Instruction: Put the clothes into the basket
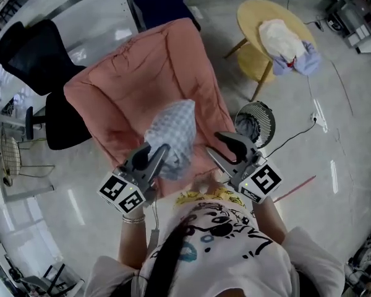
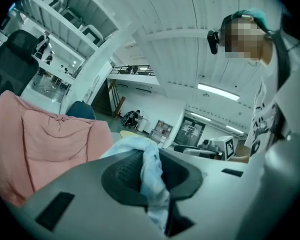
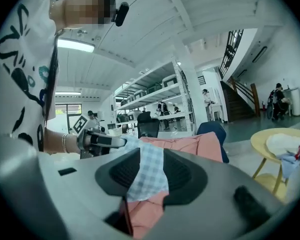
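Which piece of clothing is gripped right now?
The blue-and-white checked garment, pinched by the left hand-held gripper and the right hand-held gripper; the white and lilac clothes lie loose on the yellow table.

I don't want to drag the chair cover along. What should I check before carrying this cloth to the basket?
1. Grip of left gripper on cloth: ok, fabric is pinched between its jaws.
2. Grip of right gripper on cloth: ok, checked fabric sits between its jaws.
3. Pink cover free of right gripper: cannot tell; pink shows under the cloth between its jaws.
4. Cloth lifted off the cover: ok, it hangs between the two grippers.
5. The basket in sight: ok, right of the cover.
6. Room in basket: cannot tell.
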Action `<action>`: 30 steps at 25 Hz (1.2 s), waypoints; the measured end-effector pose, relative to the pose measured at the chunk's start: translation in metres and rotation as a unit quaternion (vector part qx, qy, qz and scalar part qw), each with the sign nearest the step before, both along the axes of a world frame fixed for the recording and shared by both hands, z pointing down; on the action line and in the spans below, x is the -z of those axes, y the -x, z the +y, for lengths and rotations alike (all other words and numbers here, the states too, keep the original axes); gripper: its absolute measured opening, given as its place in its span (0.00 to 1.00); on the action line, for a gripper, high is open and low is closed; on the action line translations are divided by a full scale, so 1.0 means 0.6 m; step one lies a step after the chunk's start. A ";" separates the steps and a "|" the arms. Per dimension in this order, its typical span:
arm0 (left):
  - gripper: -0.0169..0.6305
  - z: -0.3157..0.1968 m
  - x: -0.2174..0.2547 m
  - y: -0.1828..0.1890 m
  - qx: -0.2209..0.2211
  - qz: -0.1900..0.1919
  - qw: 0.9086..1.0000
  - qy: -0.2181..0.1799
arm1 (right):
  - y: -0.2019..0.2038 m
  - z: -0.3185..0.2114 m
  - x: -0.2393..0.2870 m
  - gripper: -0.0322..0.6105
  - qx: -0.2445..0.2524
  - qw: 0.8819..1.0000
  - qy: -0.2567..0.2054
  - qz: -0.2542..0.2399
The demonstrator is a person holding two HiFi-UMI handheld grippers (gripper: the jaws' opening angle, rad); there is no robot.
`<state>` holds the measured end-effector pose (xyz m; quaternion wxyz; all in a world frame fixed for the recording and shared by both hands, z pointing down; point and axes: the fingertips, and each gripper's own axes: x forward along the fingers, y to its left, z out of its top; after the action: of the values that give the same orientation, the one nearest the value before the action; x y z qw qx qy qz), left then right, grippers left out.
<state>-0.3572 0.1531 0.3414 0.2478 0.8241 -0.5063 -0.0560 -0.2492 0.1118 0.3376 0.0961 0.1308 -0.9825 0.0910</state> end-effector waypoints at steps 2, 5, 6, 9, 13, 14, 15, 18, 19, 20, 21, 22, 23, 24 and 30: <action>0.14 -0.008 -0.001 -0.013 -0.018 -0.002 1.000 0.002 | -0.022 0.002 -0.002 0.27 -0.013 1.000 -0.004 0.007; 0.14 -0.019 0.002 -0.044 -0.041 -0.004 0.999 0.000 | -0.067 -0.003 0.003 0.27 -0.043 0.999 -0.008 0.013; 0.14 -0.024 0.005 -0.057 -0.048 -0.003 0.999 -0.002 | -0.083 -0.006 0.005 0.27 -0.055 0.998 -0.009 0.013; 0.14 -0.038 0.010 -0.097 -0.072 0.002 0.997 -0.008 | -0.129 -0.016 0.008 0.27 -0.084 0.996 -0.015 0.010; 0.14 -0.053 0.012 -0.166 -0.105 -0.007 0.994 -0.007 | -0.192 -0.024 0.020 0.27 -0.103 0.994 -0.026 0.006; 0.14 -0.056 0.014 -0.185 -0.110 -0.007 0.994 -0.008 | -0.211 -0.024 0.025 0.27 -0.105 0.994 -0.030 0.004; 0.14 -0.060 0.016 -0.205 -0.113 -0.006 0.994 -0.009 | -0.231 -0.025 0.030 0.27 -0.108 0.994 -0.034 0.003; 0.14 -0.072 0.024 -0.265 -0.115 -0.001 0.993 -0.013 | -0.308 -0.028 0.044 0.27 -0.123 0.992 -0.042 0.003; 0.14 -0.077 0.029 -0.285 -0.115 0.000 0.993 -0.015 | -0.336 -0.029 0.047 0.27 -0.130 0.991 -0.043 0.003; 0.14 -0.082 0.034 -0.306 -0.114 0.001 0.993 -0.017 | -0.366 -0.031 0.050 0.27 -0.137 0.990 -0.044 0.002; 0.14 -0.087 0.039 -0.328 -0.114 0.001 0.993 -0.020 | -0.397 -0.033 0.051 0.27 -0.143 0.989 -0.044 0.002; 0.14 -0.091 0.045 -0.351 -0.113 0.001 0.993 -0.024 | -0.428 -0.035 0.051 0.27 -0.149 0.988 -0.044 0.001; 0.14 -0.095 0.050 -0.374 -0.112 0.001 0.993 -0.027 | -0.457 -0.036 0.050 0.27 -0.153 0.987 -0.044 0.000; 0.14 -0.097 0.054 -0.395 -0.110 0.001 0.994 -0.029 | -0.483 -0.036 0.050 0.27 -0.157 0.987 -0.043 -0.001; 0.14 -0.108 0.067 -0.483 -0.092 -0.002 0.995 -0.034 | -0.592 -0.032 0.049 0.27 -0.164 0.986 -0.037 -0.011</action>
<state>-0.0676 0.0884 0.3012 0.2224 0.8754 -0.4266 -0.0482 0.1059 0.0929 0.3082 0.0642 0.2923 -0.9515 0.0709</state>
